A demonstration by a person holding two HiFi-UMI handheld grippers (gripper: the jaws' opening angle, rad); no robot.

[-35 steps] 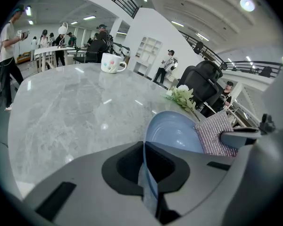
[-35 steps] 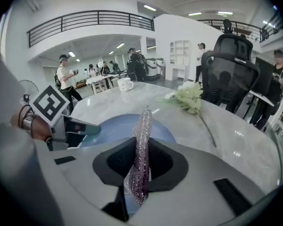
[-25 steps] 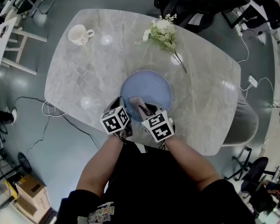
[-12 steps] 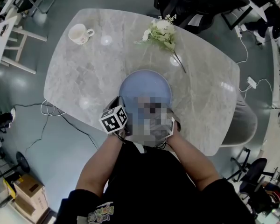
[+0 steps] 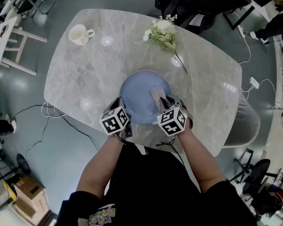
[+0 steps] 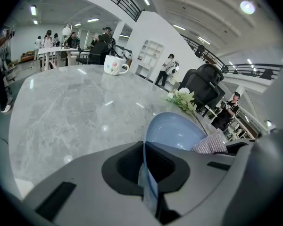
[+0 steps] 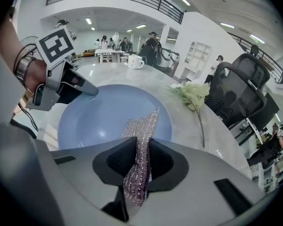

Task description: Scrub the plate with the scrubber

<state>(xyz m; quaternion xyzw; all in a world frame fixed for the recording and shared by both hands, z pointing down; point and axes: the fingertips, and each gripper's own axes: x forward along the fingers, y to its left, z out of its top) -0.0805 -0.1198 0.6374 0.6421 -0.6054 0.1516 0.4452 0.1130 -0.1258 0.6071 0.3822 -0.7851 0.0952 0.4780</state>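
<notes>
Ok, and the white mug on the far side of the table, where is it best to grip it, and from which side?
Probably the mug wall at its rim, coming from above: it stands upright, mouth open upward. Put one jaw inside, one outside, away from the handle, which sticks out rightward in the head view.
</notes>
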